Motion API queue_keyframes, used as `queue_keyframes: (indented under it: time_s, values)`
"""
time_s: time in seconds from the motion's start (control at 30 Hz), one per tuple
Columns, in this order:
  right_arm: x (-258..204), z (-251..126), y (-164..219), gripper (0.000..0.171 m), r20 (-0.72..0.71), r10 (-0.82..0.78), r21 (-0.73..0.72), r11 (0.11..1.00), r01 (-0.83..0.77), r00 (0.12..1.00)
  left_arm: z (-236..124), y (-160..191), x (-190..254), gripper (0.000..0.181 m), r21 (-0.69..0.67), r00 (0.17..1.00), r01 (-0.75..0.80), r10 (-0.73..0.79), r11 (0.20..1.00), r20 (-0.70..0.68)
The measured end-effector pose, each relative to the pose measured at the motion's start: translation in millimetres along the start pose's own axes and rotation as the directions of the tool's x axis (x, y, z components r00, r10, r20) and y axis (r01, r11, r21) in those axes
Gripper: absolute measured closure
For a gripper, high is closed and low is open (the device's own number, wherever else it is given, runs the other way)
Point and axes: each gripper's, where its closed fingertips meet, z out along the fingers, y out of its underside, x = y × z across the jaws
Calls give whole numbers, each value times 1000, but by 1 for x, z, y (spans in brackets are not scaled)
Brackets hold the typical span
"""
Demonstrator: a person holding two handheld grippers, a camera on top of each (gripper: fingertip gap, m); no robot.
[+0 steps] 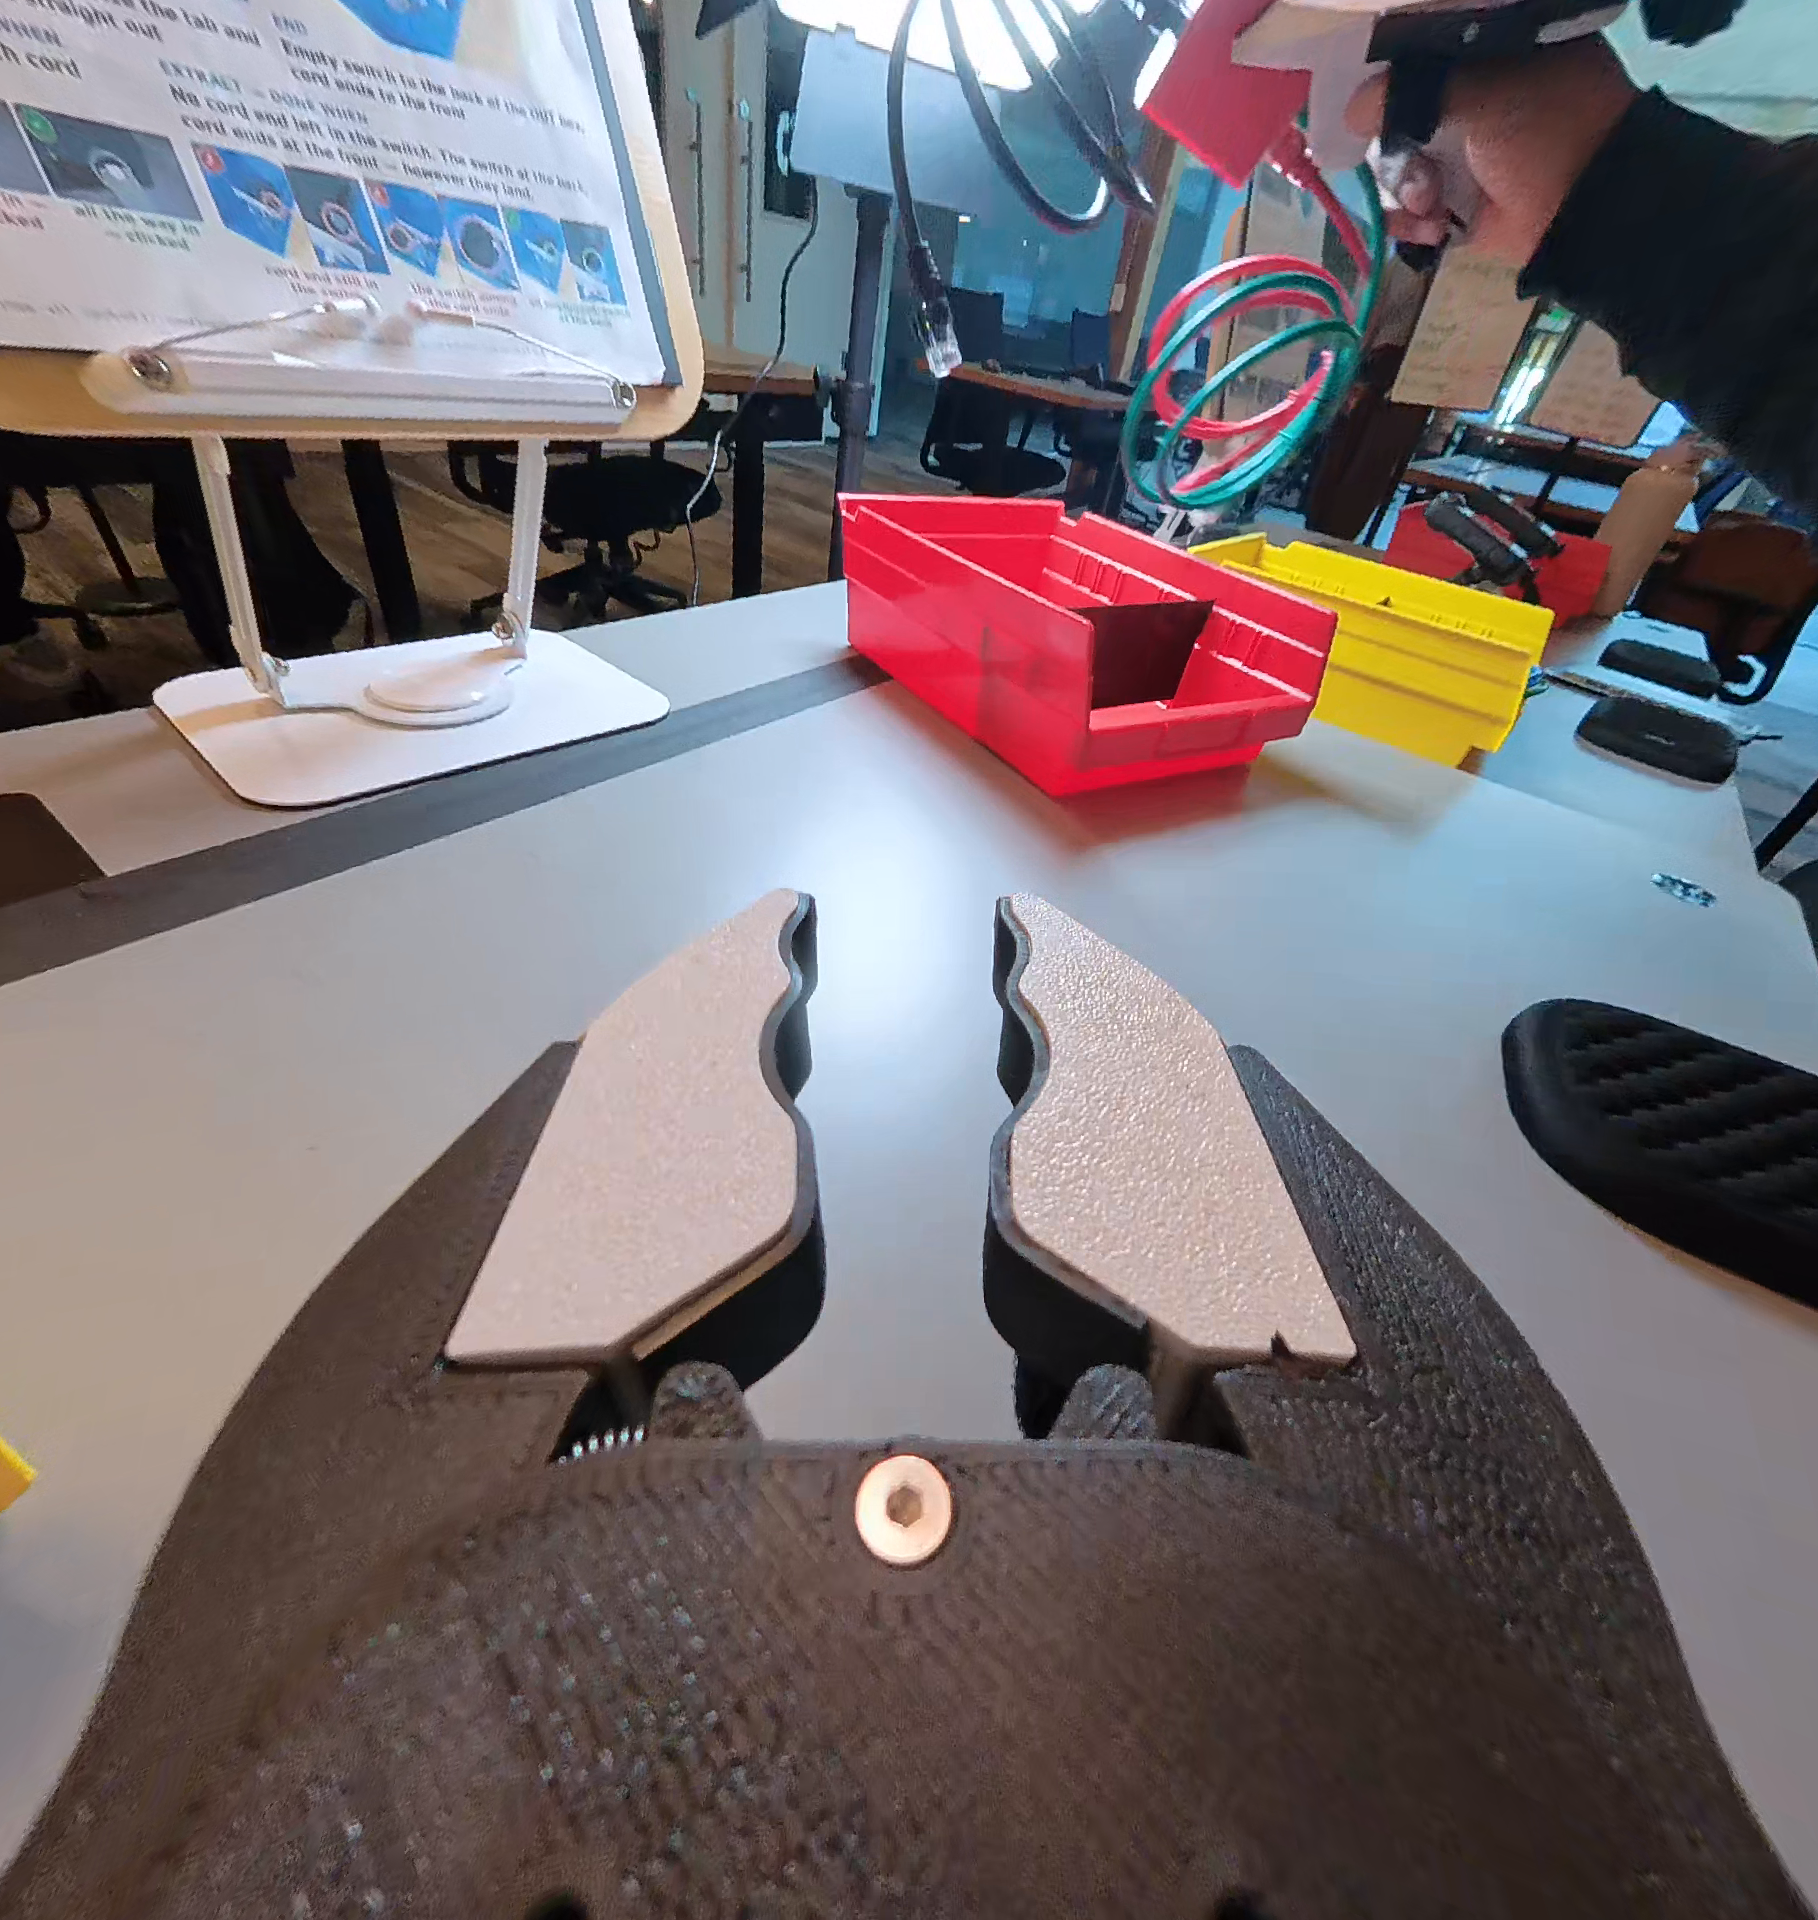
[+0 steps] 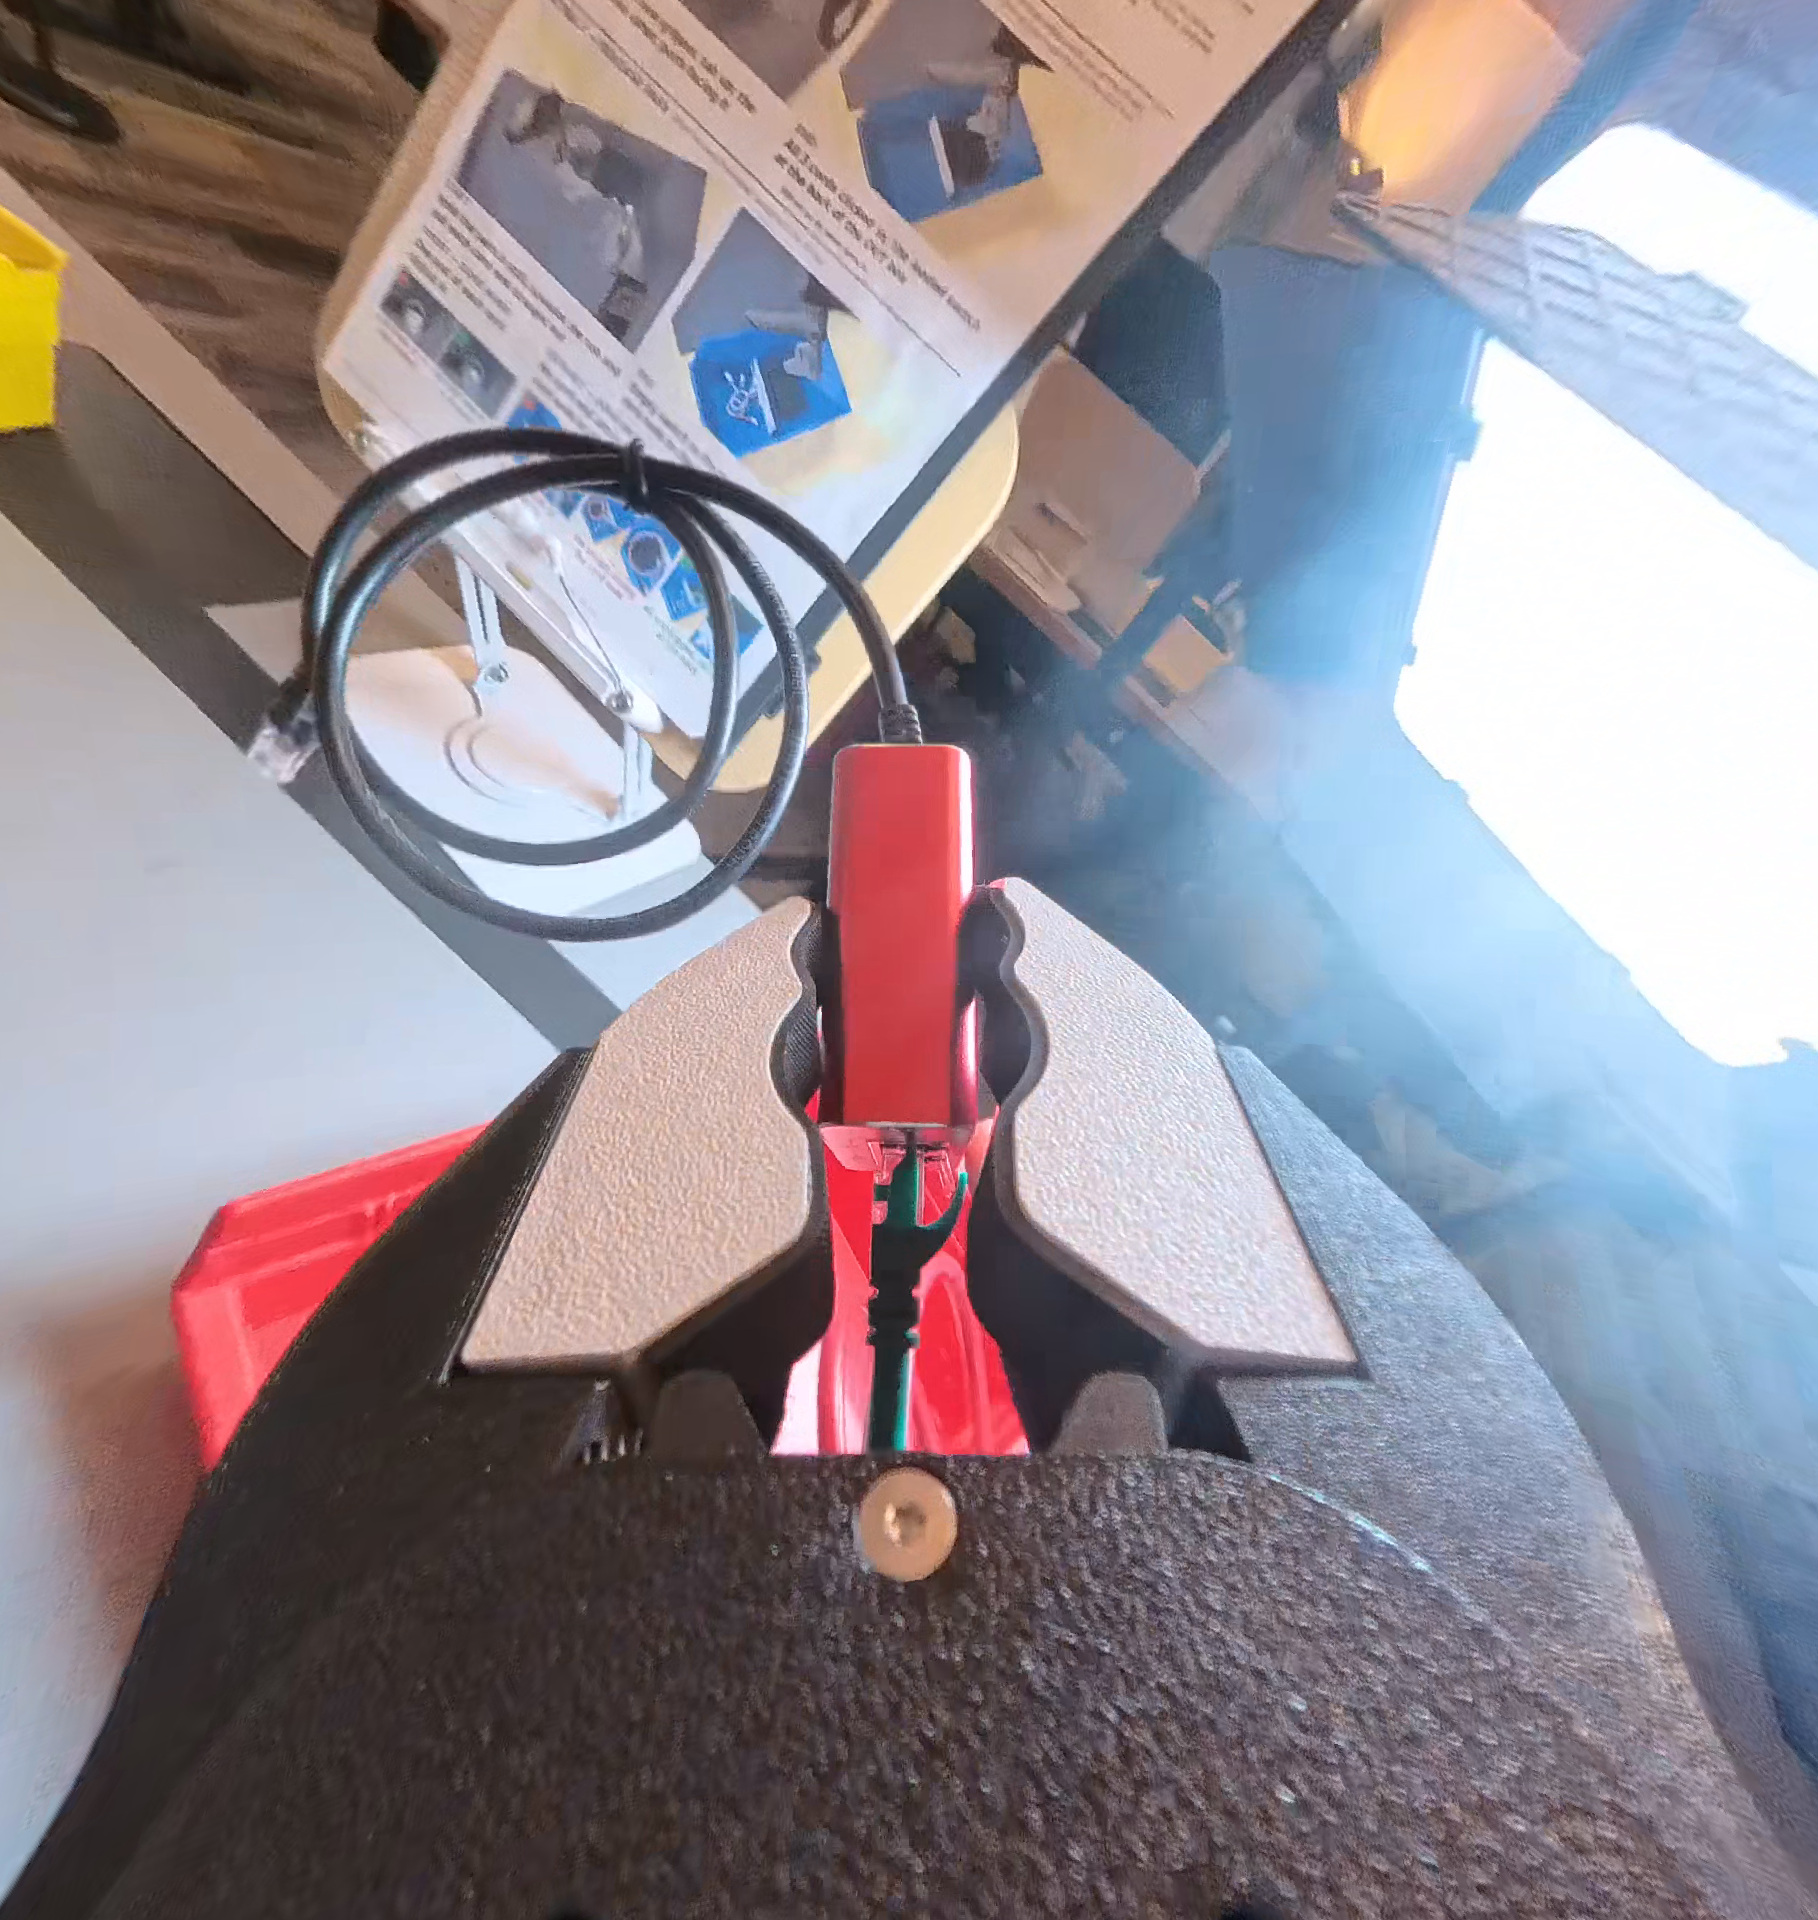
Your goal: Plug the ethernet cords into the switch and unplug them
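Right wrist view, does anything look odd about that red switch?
The switch is off the table, clamped edge-on in the right gripper, with cords plugged in. A coiled black cord dangles from its far end, one plug loose.

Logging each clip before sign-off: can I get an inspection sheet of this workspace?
Surface: grey table, dark strip across it.
Job's things: red switch held in the air; red bin on the table.
Clutter: yellow bin, instruction stand, black pads.
Grippers: left gripper open, empty; right gripper shut on switch.
Cables: black cord, green cord, red cord hang coiled from switch.
Surroundings: desks, chairs, bright windows.
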Motion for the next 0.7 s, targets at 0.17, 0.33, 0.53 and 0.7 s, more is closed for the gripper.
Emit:
queue_keyframes:
  time_s: [0.17,0.33,0.53,0.7]
  values:
    - [10,41,27,145,-11,125,116,986,-123,992,9,19,2,150,-65,1000,-18,18,998,-1]
    - [-7,85,164,144,-77,281,-261,920,-291,957,8,21,1,150,-74,999,-53,53,996,7]
    - [-53,94,220,144,43,85,-638,769,-38,995,6,18,-9,150,-64,999,-35,36,997,16]
    - [-67,90,212,128,152,1,-721,684,110,988,-3,5,-18,146,-58,998,-42,44,997,33]
